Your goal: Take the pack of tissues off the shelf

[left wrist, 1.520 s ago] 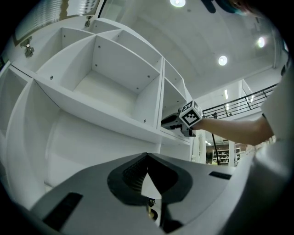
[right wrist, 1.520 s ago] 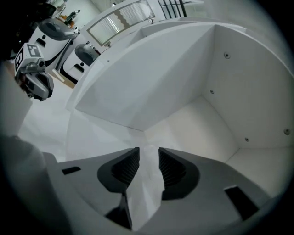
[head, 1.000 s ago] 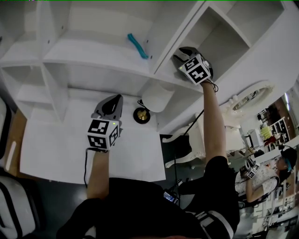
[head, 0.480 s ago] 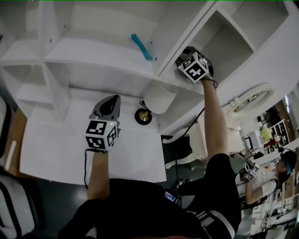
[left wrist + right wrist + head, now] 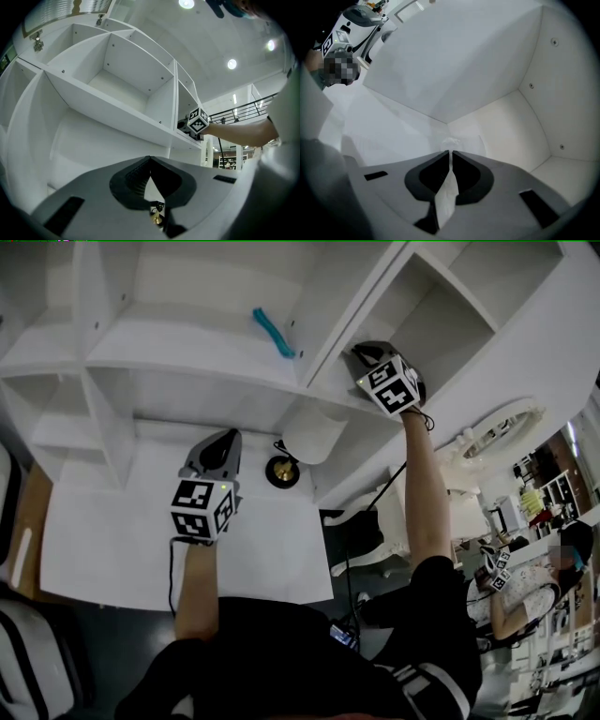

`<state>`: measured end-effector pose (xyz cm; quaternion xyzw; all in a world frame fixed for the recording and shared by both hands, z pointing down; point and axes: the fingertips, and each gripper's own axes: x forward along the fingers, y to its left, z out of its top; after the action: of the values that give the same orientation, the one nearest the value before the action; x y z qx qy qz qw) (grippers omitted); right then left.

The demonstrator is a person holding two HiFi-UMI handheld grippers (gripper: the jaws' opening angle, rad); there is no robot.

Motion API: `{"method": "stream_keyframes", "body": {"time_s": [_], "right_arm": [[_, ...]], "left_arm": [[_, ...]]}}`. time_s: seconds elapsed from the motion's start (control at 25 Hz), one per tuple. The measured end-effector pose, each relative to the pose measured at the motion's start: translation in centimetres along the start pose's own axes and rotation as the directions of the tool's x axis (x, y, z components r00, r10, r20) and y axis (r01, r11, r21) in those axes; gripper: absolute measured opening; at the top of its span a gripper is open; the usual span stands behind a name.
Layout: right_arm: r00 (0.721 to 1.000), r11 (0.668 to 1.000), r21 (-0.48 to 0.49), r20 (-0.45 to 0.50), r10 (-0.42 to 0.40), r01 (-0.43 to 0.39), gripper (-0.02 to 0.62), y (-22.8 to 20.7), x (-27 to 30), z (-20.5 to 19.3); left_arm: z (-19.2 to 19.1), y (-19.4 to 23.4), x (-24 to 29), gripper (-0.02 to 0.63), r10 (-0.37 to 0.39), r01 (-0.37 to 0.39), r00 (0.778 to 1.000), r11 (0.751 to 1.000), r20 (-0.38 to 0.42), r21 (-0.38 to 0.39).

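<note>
Right gripper view: grey right gripper point(image 5: 450, 152) jaws just closed, pinching thin white tissue point(image 5: 445, 197) near back corner of white shelf compartment point(image 5: 487, 70). Grey left gripper point(image 5: 150, 158) closed, empty.

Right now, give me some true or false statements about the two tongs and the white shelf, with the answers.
The right tongs are shut on the white pack of tissues. True; their jaws have just been closing on it.
The left tongs hold the teal curved strip. False: they are shut on nothing; the strip lies on a shelf board.
The right tongs reach into a compartment of the white shelf unit. True.
The small brass-coloured round object stands inside that compartment. False: it stands on the white desktop, below the shelves.
</note>
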<state>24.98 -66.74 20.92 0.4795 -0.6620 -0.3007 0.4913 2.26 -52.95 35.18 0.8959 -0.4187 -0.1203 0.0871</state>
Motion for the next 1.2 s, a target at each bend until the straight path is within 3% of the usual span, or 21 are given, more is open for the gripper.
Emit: {"method": "stream_keyframes", "body": {"time_s": [0.28, 0.48, 0.68, 0.88, 1.0, 1.2], "right_arm": [[0.98, 0.984, 0.17, 0.184, -0.078, 0.046, 0.035, 0.5, -6.8, 2.1], [0.93, 0.923, 0.384, 0.335, -0.15, 0.01, 0.032, 0.9, -12.0, 3.2], [0.857, 0.825, 0.562, 0.452, -0.247, -0.059, 0.029, 2.2, -17.4, 3.6], [0.776, 0.72, 0.672, 0.544, -0.319, -0.175, 0.028, 3.6, -21.6, 4.5], [0.754, 0.652, 0.722, 0.556, -0.35, -0.231, 0.028, 5.4, -22.9, 4.2], [0.748, 0.518, 0.794, 0.546, -0.376, -0.319, 0.026, 8.4, -22.8, 2.8]], "left_arm": [[0.0, -3.3, -0.1, 0.011, -0.06, 0.061, 0.998, 0.998, -0.01, 0.014], [-0.7, -5.3, -0.3, 0.011, -0.092, 0.092, 0.996, 0.996, -0.021, 0.018], [-1.1, -7.3, -0.4, 0.01, -0.125, 0.126, 0.991, 0.992, -0.037, 0.025], [-1.4, -9.2, 0.2, 0.01, -0.153, 0.155, 0.987, 0.988, -0.047, 0.026], [-1.6, -9.7, 0.0, 0.01, -0.155, 0.157, 0.987, 0.987, -0.051, 0.028], [-2.0, -9.7, 0.1, 0.01, -0.146, 0.148, 0.987, 0.989, -0.062, 0.019]]}}
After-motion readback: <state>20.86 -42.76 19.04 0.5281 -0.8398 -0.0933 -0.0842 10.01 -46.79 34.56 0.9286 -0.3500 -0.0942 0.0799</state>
